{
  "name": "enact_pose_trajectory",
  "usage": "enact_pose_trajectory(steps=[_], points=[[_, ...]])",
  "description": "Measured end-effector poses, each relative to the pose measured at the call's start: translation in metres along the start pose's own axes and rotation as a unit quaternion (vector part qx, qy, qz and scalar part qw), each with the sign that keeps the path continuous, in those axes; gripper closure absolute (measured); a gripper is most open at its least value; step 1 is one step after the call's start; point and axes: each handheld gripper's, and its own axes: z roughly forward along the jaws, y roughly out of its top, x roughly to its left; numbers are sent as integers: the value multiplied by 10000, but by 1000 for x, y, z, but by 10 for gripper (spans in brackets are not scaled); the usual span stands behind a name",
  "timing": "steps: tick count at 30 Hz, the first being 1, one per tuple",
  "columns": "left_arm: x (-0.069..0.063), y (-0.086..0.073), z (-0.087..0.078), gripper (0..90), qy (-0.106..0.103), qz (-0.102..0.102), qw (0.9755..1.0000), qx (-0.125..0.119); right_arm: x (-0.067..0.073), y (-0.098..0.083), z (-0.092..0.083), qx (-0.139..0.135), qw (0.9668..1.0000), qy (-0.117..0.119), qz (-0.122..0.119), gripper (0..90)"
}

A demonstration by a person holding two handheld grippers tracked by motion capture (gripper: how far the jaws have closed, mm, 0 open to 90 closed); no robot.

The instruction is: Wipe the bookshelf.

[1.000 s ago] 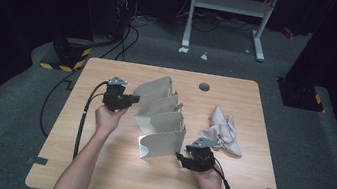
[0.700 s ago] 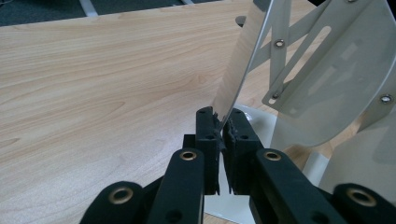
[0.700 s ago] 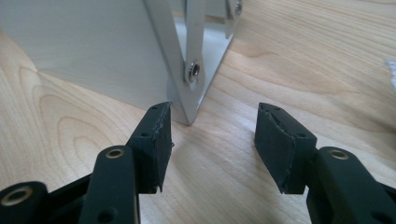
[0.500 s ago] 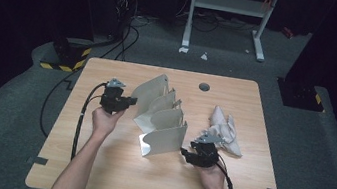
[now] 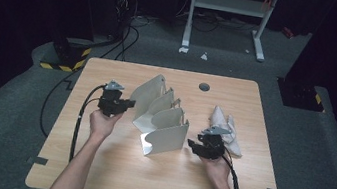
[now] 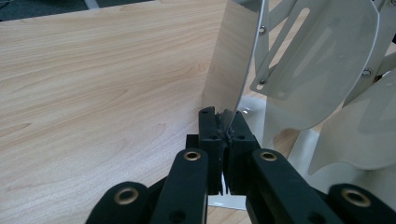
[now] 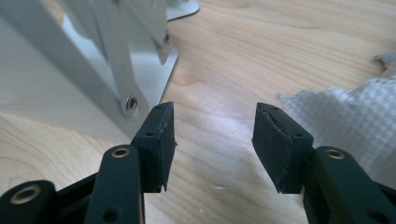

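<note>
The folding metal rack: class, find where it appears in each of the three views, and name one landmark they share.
High view: the folding metal rack stands mid-table, between the two grippers.
Left gripper view: its plates fill the upper right, and the left gripper is shut on the edge of the nearest plate.
Right gripper view: its riveted end plate sits upper left, beside the open right gripper.
Shared landmark: the wooden table.

Pale grey metal rack (image 5: 163, 119) with shiny panels on a light wood-grain desk (image 5: 110, 166); white waffle-textured cloth (image 5: 226, 131); black fingers (image 7: 161, 140); yellow-black hazard tape (image 5: 59, 66).
</note>
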Motion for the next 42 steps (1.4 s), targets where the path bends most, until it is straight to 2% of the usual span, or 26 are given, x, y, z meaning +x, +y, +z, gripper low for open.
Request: enact_pose_trajectory(steps=[2,4,11,18,26,29,35,39,42], points=[[1,-2,-1,874,-3,-41,10000,-18,0,1,-2,-26,10000,33,31,488],[1,-2,-2,873,-2,-59,10000,-28,5,-1,-4,-35,9999,87,-37,488],[-3,-5,-5,875,64,-64,10000,1,20,-17,-8,-3,9995,295,-120,484],[-6,-8,-9,874,73,-132,9999,-25,25,-15,-7,-58,9994,316,-119,480],[-11,-13,-14,871,93,-119,9999,-1,18,-12,-5,-54,9995,294,-45,463],[-15,-12,-13,862,76,-91,9999,17,10,-7,-3,-27,9998,197,45,466],[-21,-11,-12,854,113,-70,9999,39,-2,8,-4,-62,10000,11,-1,471],[-24,-11,-11,851,131,-74,9999,61,-8,11,-6,-109,9999,-39,56,477],[-26,-11,-12,849,148,-93,9998,86,-14,11,-6,-152,9997,-27,192,476]])
